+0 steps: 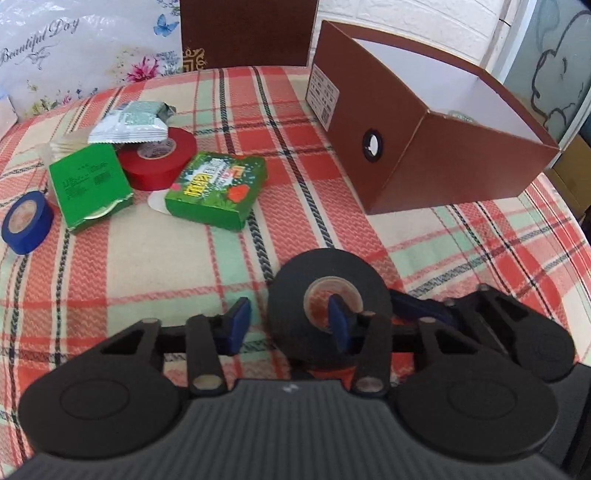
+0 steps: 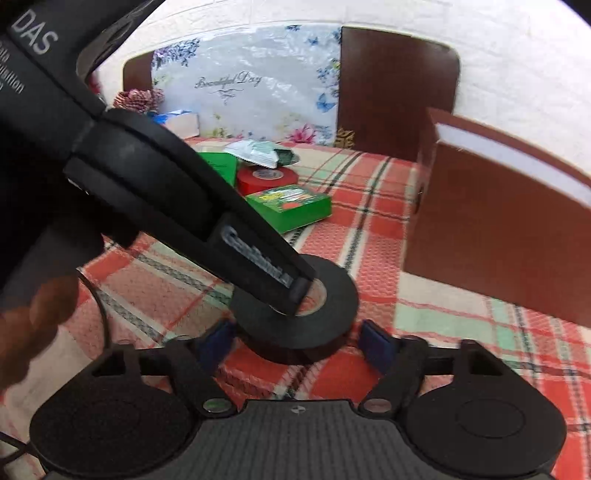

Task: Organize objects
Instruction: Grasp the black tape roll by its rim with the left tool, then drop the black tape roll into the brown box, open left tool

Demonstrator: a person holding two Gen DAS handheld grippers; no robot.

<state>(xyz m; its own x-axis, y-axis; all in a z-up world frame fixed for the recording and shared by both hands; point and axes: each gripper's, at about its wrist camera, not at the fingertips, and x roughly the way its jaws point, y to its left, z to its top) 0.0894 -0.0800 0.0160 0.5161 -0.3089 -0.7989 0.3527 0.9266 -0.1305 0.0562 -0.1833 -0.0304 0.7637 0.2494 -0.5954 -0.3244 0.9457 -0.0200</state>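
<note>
A black tape roll lies flat on the plaid cloth in front of both grippers. My left gripper is open; its right finger sits in the roll's core hole and its left finger is outside the roll. In the right wrist view the left gripper's finger reaches into the roll. My right gripper is open with its blue pads on either side of the roll. An open brown box stands at the right.
At the back left lie two green boxes, a red tape roll, a blue tape roll and a silver-green sachet. A floral bag and a brown board stand at the back.
</note>
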